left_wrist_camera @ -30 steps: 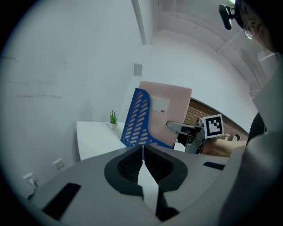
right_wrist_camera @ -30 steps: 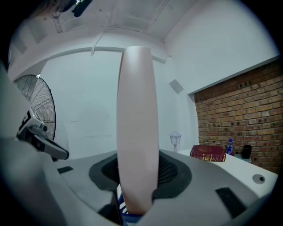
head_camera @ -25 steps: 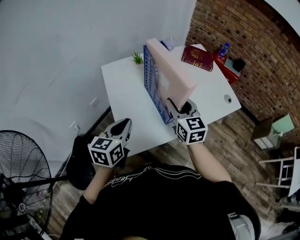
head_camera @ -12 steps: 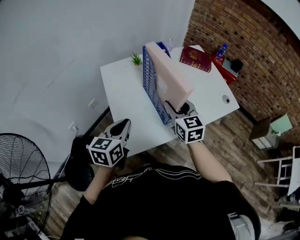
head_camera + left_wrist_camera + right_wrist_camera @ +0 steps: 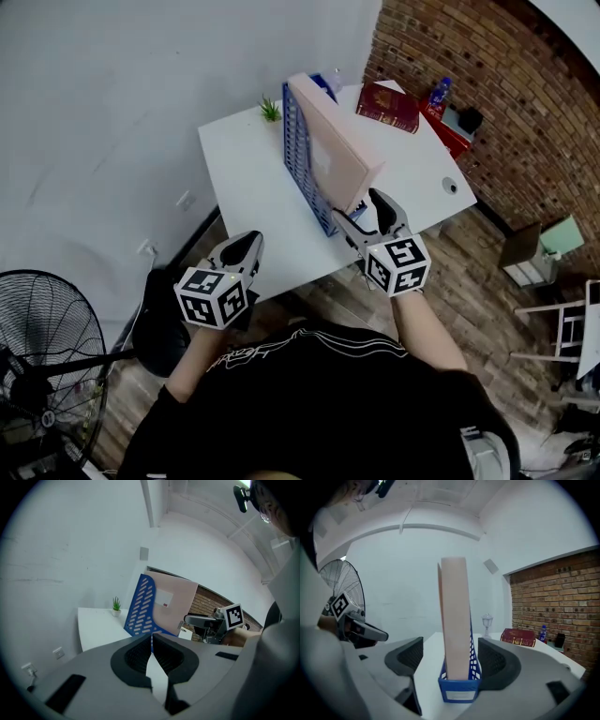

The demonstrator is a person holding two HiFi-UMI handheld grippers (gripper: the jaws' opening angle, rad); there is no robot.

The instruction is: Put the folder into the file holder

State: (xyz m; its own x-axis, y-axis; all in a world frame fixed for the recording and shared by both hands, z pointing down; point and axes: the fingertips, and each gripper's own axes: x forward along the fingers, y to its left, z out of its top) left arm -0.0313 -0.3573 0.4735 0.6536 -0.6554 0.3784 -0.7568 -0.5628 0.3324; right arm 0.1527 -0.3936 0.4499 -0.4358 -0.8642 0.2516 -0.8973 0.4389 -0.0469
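Opening wide, your right tool (image 5: 364, 212) straddles the pink folder (image 5: 330, 155), pads clear of it. Folder stands in the blue file holder (image 5: 299, 161), reaching the bench's (image 5: 242, 178) near edge. Left tool (image 5: 241, 253): jaws together.

Folder (image 5: 453, 616), between the fingers (image 5: 407, 658) of the right gripper (image 5: 367, 216), now opening its jaws clear of it: sinking out of sight at the foot inside the file holder (image 5: 474, 665).
Label (image 5: 459, 694), just beyond the fingertips: carrying print too small to read.
Fan (image 5: 42, 375), well left of the fingers: running off past the head view's left edge.
Red book (image 5: 518, 637), right of the fingers and farther off: showing cover lettering too blurred to read.
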